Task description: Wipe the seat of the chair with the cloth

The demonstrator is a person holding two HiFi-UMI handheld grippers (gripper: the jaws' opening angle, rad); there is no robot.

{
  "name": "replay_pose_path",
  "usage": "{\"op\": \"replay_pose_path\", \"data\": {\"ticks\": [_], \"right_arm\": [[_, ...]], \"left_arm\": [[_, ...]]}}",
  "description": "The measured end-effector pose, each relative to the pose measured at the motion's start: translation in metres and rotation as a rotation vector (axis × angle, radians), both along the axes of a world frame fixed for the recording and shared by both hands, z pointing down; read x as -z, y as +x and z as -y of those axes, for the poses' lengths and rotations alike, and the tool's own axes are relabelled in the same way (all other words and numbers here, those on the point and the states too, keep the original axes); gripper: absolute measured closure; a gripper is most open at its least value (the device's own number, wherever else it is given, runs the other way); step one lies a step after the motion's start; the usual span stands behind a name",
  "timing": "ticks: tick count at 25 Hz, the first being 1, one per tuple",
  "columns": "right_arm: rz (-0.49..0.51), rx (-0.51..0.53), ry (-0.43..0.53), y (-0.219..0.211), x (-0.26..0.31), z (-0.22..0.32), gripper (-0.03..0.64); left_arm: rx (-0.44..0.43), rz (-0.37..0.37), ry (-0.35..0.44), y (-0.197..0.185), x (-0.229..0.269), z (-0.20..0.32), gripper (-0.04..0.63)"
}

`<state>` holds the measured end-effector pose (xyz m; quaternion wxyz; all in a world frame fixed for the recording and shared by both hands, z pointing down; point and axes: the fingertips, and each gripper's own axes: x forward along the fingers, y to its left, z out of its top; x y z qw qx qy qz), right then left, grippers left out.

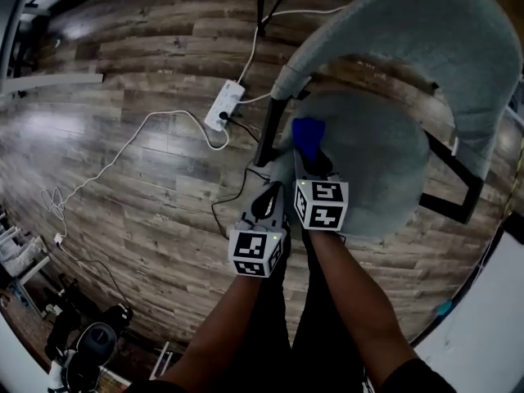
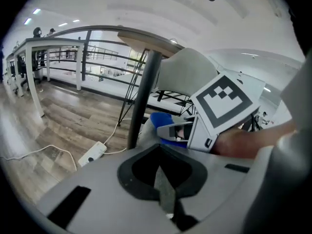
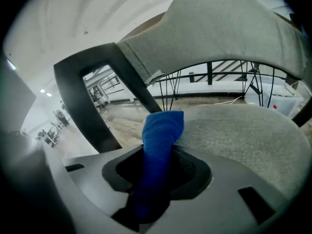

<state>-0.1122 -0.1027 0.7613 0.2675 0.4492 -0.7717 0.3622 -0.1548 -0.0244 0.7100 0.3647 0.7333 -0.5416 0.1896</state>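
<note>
Right gripper view: cloth (image 3: 159,133) clamped between right tongs (image 3: 157,174)

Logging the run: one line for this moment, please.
right gripper: shut on blue cloth, at seat edge | left gripper: shut, empty

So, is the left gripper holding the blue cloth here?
No, the blue cloth sits clamped in the right gripper, while the left gripper is closed on nothing.
</note>
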Motion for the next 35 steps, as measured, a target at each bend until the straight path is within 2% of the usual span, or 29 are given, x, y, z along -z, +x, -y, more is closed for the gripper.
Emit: {"op": "replay_pose_path", "data": {"ticks": [4,10,18,27,35], "right_arm": [[-0.021,0.011,-0.011,-0.007,-0.008,-0.005,0.477],[-0.023,-0.034,0.002,0.008,-0.008,-0.004,0.477],[-0.012,-0.105,-0.004,0.039,-0.008,-0.007,0.477],[-0.026,-0.191,-0.023,0.098,-0.01,-0.013,0.479],[-0.041,-0.262,-0.027,0.151,-0.011,-0.02,0.479]], "left_arm": [[-0.001,0.008,-0.003,-0.01,-0.005,0.0,0.594],[-0.043,0.016,0.013,-0.001,-0.005,0.005,0.594],[-0.126,0.017,0.023,0.034,-0.004,0.01,0.594],[-0.252,0.048,0.053,0.085,-0.001,0.018,0.594],[-0.317,0.044,0.052,0.125,-0.003,0.019,0.594]]}}
